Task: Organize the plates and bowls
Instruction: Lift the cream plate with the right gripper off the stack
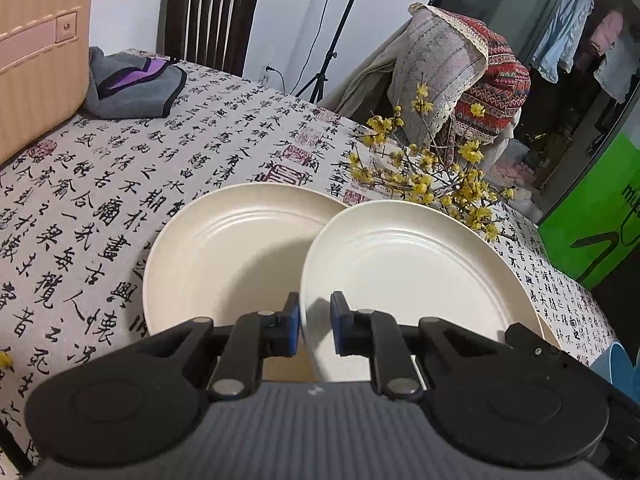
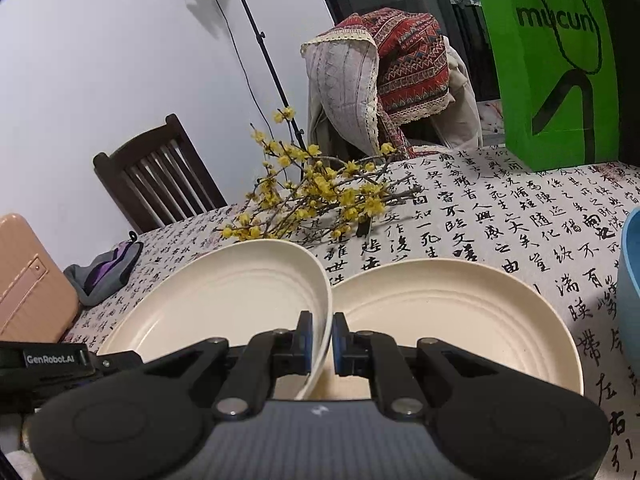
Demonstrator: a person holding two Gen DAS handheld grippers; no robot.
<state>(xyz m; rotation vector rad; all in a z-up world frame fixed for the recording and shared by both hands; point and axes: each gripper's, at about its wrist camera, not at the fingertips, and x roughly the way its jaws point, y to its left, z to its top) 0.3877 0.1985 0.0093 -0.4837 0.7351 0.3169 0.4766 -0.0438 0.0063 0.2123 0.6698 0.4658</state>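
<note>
Plates: two cream ones sit side by side on the table's calligraphy-print cloth (image 1: 132, 168). In the left wrist view, the right-hand plate (image 1: 420, 264) is raised at its near-left rim and overlaps the left-hand plate (image 1: 236, 248), which lies behind and to its left. The left gripper (image 1: 315, 326) has its blue-padded fingers pinched on the near rim of the right-hand plate, the rim running up between the pads. Beyond the plates lies a spray of yellow blossom branches (image 1: 432, 172). A grey and purple cloth (image 1: 132, 84) lies at the far left beside a tan suitcase (image 1: 36, 52), and a green paper bag (image 1: 600, 216) stands at the right edge.

In the right wrist view, the left plate (image 2: 240, 292) is tilted, its right rim lifted and lapping over the edge of the right plate (image 2: 452, 312), which lies flat on the cloth. The right gripper (image 2: 322, 344) is clamped on the near-right rim of the tilted left plate, the rim held between its pads. A blue bowl (image 2: 630, 280) shows at the right edge, near the right plate. The blossom branches lie just beyond both plates, the green bag stands far right, and a dark wooden chair (image 2: 160, 172) is at the far left side of the table.
</note>
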